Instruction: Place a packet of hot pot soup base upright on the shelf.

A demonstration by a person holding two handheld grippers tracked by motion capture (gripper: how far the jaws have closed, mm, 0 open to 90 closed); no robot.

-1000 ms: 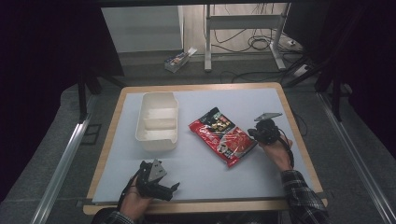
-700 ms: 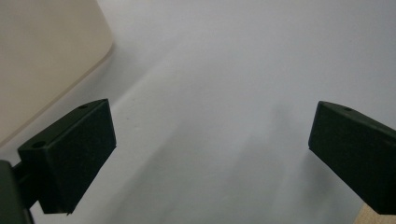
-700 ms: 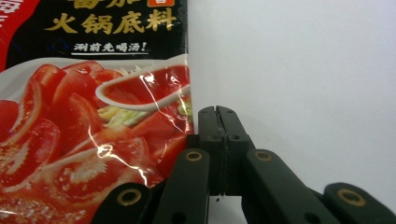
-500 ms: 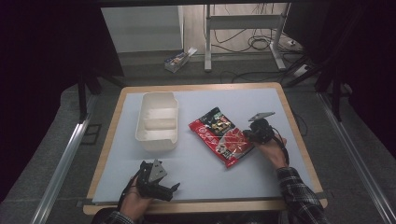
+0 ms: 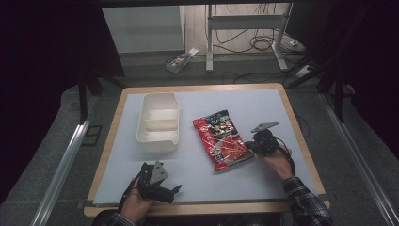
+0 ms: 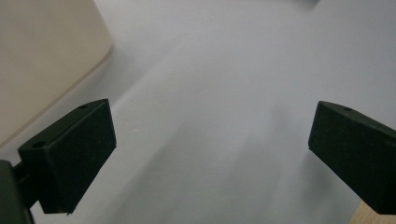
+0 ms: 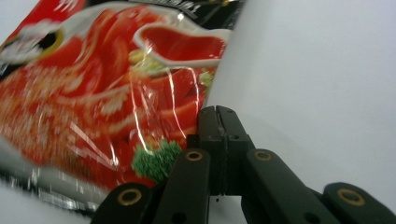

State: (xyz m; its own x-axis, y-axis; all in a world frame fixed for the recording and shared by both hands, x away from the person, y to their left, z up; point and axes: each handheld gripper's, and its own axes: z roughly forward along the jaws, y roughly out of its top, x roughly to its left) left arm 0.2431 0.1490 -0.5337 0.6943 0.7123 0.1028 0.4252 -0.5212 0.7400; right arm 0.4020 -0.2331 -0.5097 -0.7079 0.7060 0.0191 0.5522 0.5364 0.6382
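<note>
While the red snack bag (image 5: 223,140) lies mid-table beside the cream container (image 5: 159,121), unmoved, its edge is pinched by the right gripper (image 7: 218,116), and the left gripper (image 6: 205,140) is rested wide apart, empty.

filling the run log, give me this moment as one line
left gripper: open, idle near front edge | right gripper: jaws shut at red snack bag edge, grip unclear | white container: empty
</note>
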